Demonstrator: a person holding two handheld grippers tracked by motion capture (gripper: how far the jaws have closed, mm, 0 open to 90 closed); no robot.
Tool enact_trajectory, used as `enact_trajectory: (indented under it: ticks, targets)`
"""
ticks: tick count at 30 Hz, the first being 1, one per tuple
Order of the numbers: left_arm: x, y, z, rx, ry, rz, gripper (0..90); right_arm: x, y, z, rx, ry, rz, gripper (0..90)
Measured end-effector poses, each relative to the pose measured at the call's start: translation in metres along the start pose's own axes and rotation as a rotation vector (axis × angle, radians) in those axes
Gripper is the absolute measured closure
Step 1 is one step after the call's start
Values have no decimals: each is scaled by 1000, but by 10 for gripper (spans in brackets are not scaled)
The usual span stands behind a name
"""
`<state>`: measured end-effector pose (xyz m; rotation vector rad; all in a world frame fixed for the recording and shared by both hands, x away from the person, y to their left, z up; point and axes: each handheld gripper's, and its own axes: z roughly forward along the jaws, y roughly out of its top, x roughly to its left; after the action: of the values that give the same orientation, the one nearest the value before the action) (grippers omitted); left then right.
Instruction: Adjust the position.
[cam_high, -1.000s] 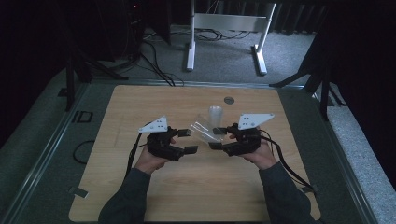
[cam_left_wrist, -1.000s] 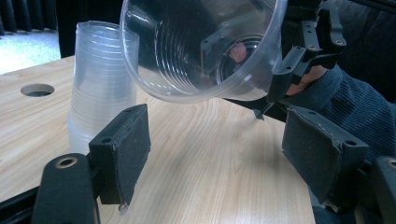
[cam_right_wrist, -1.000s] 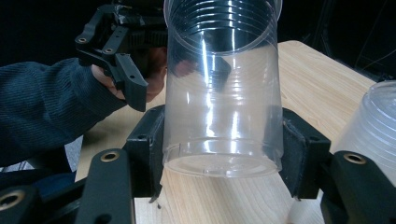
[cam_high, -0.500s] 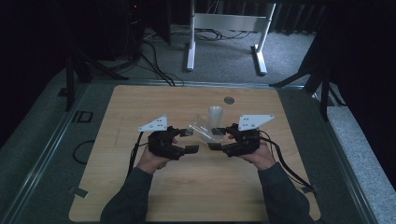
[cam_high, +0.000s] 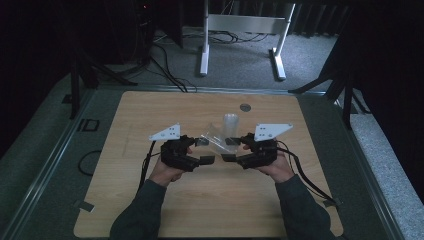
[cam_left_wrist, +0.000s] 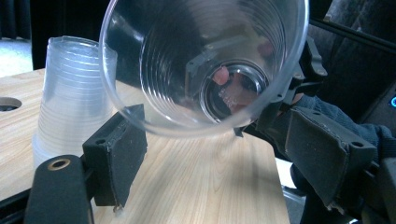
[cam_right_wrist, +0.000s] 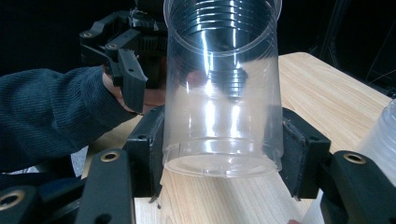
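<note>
A clear cup is held off the table, lying on its side between the two grippers. The right gripper is clamped on the cup's base end; in the right gripper view both pads are seen pressed against the wall just above the bottom. The left gripper is at the cup's mouth. Its jaws have just been opening, and in the left gripper view the pads are seen standing clear of the rim, the cup above and between them, untouched. Compared with a second ago, neither hand has shifted in the high view; only the left jaws have widened.

Judged from this, the cup has been let go by the left gripper and passed wholly to the right one.

Just beyond the cup, a stack of like cups stands upright on the table. Farther behind the stack, a round grommet is set in the tabletop.
</note>
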<state>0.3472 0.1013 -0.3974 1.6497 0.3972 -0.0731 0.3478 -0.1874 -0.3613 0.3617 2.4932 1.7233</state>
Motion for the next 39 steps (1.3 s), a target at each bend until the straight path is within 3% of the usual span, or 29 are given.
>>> enact_trajectory:
  ticks: [8,20,27,39]
  targets:
    - [1,1,1,-40,-30,-19,208,1,0,0,-7,-3,-15,412]
    - [0,2,5,-44,-23,-19,188,2,-1,2,-9,-3,-23,412]
    - [1,3,8,-82,-47,-42,188,4,-1,2,-15,-5,-39,412]
    - [1,2,11,-106,-47,-49,188,5,-2,4,-15,2,-46,412]
